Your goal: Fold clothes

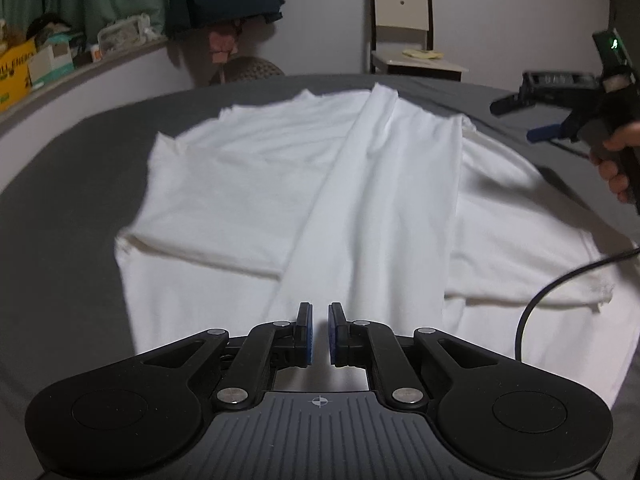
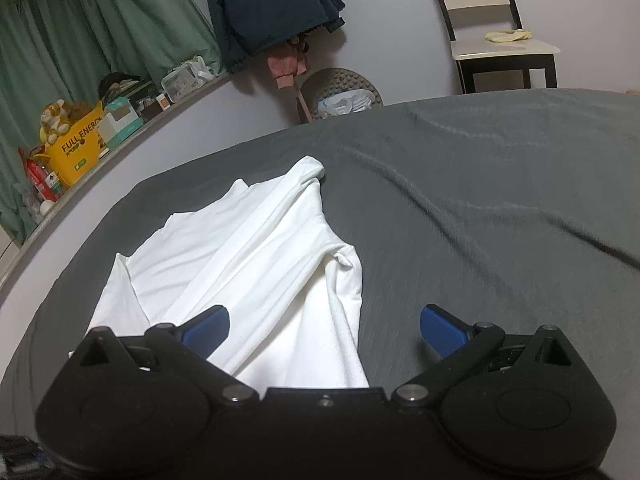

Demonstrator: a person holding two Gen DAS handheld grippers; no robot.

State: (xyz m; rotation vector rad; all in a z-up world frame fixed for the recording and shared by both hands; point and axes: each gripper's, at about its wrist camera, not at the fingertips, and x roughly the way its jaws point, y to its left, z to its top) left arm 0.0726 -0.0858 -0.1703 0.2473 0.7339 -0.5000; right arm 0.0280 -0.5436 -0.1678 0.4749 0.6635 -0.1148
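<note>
Nearest the left wrist camera: the left gripper (image 1: 320, 334), black w/ blue pads, jaws almost together, only a thin slit between them. Nothing is pinched in that slit; it hangs just above the near part of the white garment (image 1: 360, 200), and whether the tips brush the cloth can't be told.

The white garment lies spread on a grey bed sheet (image 1: 60, 220), w/ a long panel folded lengthwise over the middle and running away from the camera. Edges look uneven; the far corners are rumpled.

Nearest the right wrist camera: the right gripper (image 2: 324, 332), jaws spread wide, blue pads well apart. One pad sits over the cloth, the other over bare sheet. It holds nothing. In the left view, a person's hand (image 1: 618, 160) grips its handle at the right edge, beside a black cable (image 1: 540, 300) that crosses the cloth's corner.

Risks, as judgement:
- The cable may drag over the garment and pull the fold askew.
- The left jaws, nearly closed, would need to open before any pinch; pressing down as they are could just push cloth into a wrinkle.
- A pinch may catch only the top layer, so the folded panel slides off the layer below.
- The sheet is creased, so the garment may shift w/ it.

Background: green curtain (image 2: 80, 40), chair (image 2: 500, 40), cluttered ledge.
</note>
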